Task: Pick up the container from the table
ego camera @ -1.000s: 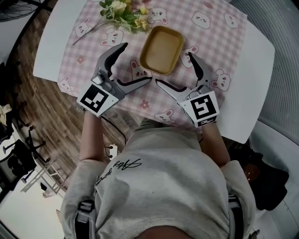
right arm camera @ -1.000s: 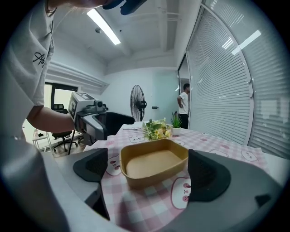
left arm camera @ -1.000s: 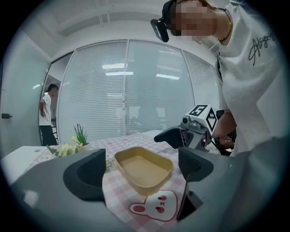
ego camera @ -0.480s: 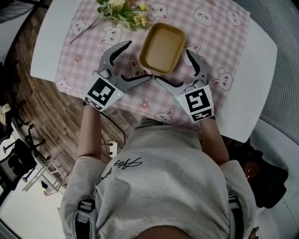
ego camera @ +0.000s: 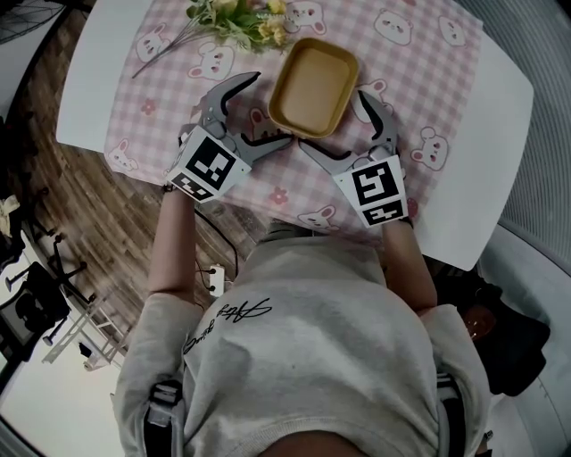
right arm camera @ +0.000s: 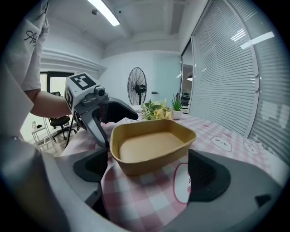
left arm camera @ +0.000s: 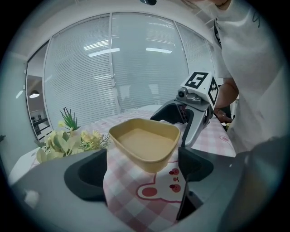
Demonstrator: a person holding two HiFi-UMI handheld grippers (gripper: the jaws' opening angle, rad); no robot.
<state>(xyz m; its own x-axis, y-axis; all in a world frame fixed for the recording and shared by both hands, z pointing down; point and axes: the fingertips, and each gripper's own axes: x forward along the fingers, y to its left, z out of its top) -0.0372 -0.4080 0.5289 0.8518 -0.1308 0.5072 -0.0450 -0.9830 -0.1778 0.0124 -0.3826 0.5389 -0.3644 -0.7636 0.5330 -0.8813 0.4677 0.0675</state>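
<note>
An empty tan rectangular container (ego camera: 312, 87) sits on the pink checked bear tablecloth (ego camera: 178, 85). My left gripper (ego camera: 270, 109) is open at its near left corner, jaws spread wide. My right gripper (ego camera: 332, 120) is open at its near right corner. Neither touches the container. In the left gripper view the container (left arm camera: 145, 142) lies just beyond the open left gripper (left arm camera: 140, 176), with the right gripper (left arm camera: 190, 118) behind it. In the right gripper view the container (right arm camera: 152, 147) sits ahead of the open right gripper (right arm camera: 149, 174), and the left gripper (right arm camera: 90, 113) stands past it.
A bunch of yellow and white flowers (ego camera: 236, 18) lies on the cloth just beyond the container's far left. The white table (ego camera: 94, 80) extends past the cloth on both sides. A standing fan (right arm camera: 137, 88) and an office chair are in the room behind.
Both grippers have moved forward across the cloth and closed in on the container's near corners. Their jaws stay spread. The container has not moved.
</note>
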